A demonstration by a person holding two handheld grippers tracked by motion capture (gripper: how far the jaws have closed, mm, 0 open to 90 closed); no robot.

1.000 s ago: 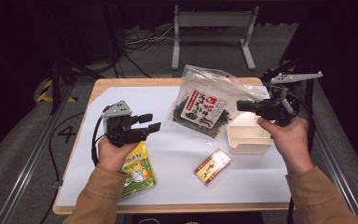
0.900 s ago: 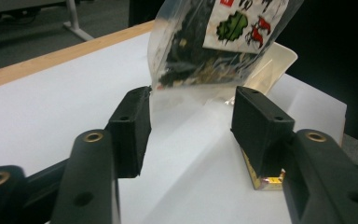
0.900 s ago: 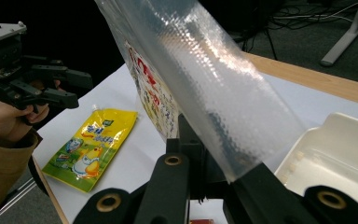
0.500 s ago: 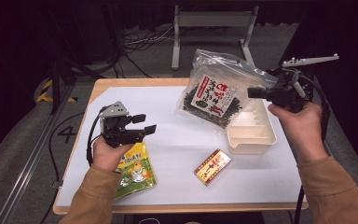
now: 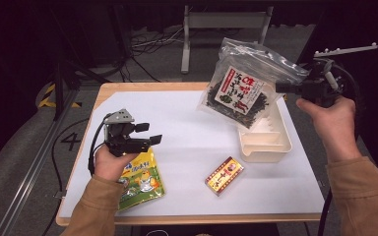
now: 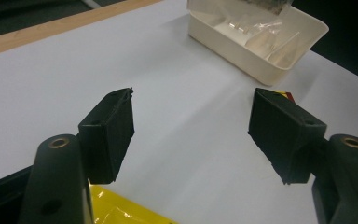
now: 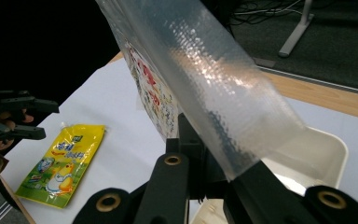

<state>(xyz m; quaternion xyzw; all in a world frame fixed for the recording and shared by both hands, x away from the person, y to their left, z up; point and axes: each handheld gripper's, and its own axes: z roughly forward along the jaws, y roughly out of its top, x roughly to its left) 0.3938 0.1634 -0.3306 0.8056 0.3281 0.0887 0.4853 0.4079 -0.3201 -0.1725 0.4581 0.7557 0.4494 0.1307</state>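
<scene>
Jaws of my right gripper [image 5: 281,87] are clamped tight on the clear edge of the seaweed bag [image 5: 240,91], pinched right between the pads. Bag hangs off my jaws to the left, tilted, now clear above the white tray [image 5: 270,147]; a second ago it lay lower, half on the table and against the tray's rim, so I've lifted and carried it up and over. In the right gripper view the plastic flap [image 7: 205,88] rises straight out of the closed jaws. My guess: lift done, next is lowering it into the tray.

Left gripper [image 5: 146,134]: jaws have just been opening, now standing wide with nothing between them, only bare white table [image 6: 177,107] ahead. Yellow snack pouch [image 5: 140,179] lies just under and behind those jaws, released. Small red box [image 5: 224,175] sits well off to their right, untouched, below the tray.
</scene>
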